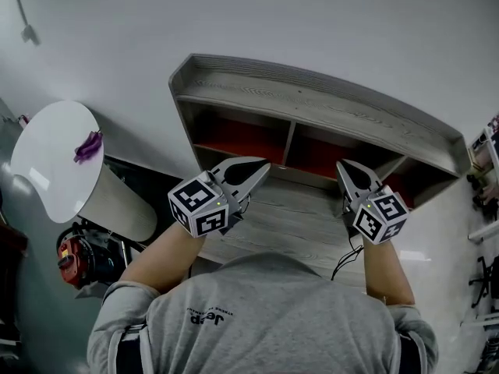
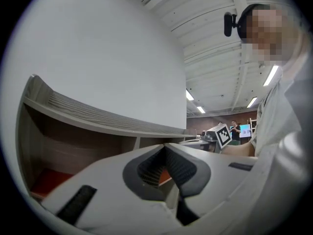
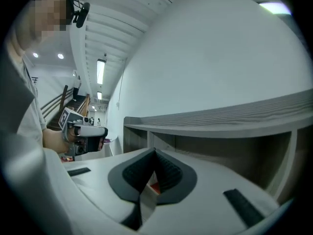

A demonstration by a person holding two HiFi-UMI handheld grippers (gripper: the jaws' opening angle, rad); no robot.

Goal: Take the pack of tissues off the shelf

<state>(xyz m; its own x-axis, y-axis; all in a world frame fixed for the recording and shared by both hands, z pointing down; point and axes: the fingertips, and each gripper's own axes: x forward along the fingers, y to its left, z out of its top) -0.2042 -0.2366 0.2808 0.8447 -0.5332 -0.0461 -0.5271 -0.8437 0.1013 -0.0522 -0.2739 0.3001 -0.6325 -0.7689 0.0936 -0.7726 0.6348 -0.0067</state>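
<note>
A grey wooden shelf stands against the white wall, with red-floored compartments under its top board. No pack of tissues shows in any view. My left gripper hovers in front of the left compartment, its jaws shut with nothing between them. At the right, my right gripper points at the middle compartment, also shut and empty. In the left gripper view the jaw tips meet before the shelf. The right gripper view shows closed tips below the shelf's top board.
A grey wooden board lies below the compartments, under both grippers. A white round table with a purple object stands at the left, and a red machine sits on the floor beneath it. Racks line the right edge.
</note>
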